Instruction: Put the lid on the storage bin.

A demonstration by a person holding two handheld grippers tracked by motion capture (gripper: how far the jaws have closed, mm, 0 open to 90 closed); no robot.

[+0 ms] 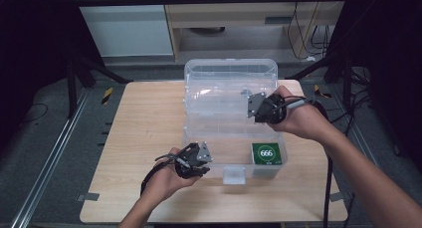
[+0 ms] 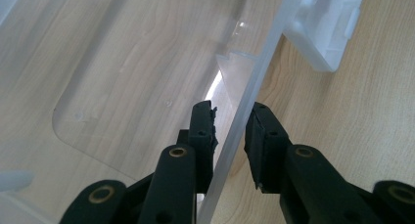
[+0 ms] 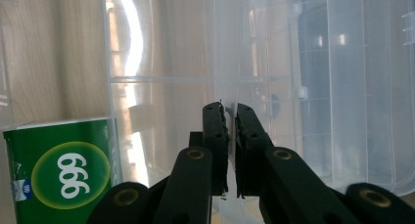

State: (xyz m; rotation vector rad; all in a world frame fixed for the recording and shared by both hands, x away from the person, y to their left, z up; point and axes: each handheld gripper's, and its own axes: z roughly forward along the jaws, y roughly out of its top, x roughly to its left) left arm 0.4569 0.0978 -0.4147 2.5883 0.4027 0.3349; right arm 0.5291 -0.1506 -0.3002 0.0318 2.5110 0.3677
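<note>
Left gripper (image 2: 230, 131): jaws parted, straddling the clear box's front wall (image 2: 244, 97), one jaw inside.
Right gripper (image 3: 231, 117): jaws nearly closed on a thin clear wall; actual grip unclear.
Green packet (image 3: 61, 170): left of the right jaws, "666" sideways.
High view: clear box (image 1: 231, 116) open on wooden table (image 1: 144, 133), lid upright behind.

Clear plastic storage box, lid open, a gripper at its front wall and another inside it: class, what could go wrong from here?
1. The left gripper straddles the thin front wall of the clear plastic storage box without clamping; a pull may slip off or flex it.
2. The right gripper is closed inside, on or beside a thin divider; lifting may tilt the light box.
3. Tilting could slide the green packet marked 666 in its corner.
</note>
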